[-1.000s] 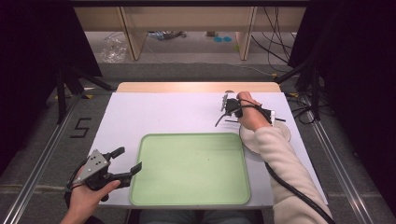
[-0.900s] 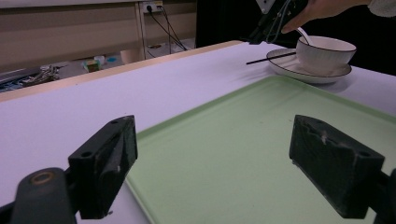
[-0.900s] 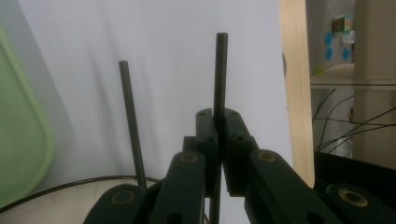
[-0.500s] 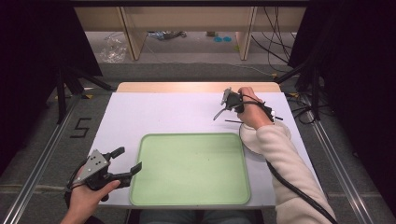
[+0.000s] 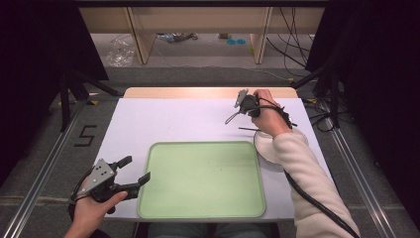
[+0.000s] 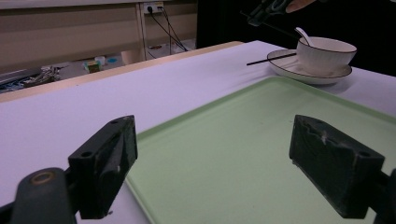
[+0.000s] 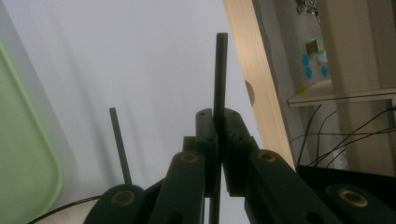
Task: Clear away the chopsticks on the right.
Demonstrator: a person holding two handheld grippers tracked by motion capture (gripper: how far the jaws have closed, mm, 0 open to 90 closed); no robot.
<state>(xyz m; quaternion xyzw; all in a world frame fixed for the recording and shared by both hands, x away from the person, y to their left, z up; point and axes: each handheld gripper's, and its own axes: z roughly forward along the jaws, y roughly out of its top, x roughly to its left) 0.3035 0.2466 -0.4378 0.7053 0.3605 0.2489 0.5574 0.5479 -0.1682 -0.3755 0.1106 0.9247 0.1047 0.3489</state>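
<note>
The right gripper (image 7: 217, 140) has its fingers squeezed tight on one black chopstick (image 7: 220, 74), held up over the white desk (image 5: 168, 124). The other chopstick (image 6: 272, 58) rests on a plate (image 6: 285, 68) with a bowl (image 6: 325, 53) and a spoon (image 6: 302, 34). The left gripper (image 5: 132, 171) has its fingers wide apart, holding nothing, beside the green tray (image 5: 203, 178).

Lab-style recording bay, not a home.

White-covered worktop (image 5: 163, 124) hemmed by black curtains (image 5: 34, 44) and metal floor rails (image 5: 39, 178), a numeral 5 (image 5: 85, 135) taped on grey flooring, loose cables (image 5: 292, 29) trailing behind, bare plywood shelving (image 5: 198, 20) beyond, wall sockets (image 6: 153, 7) at the back.
</note>
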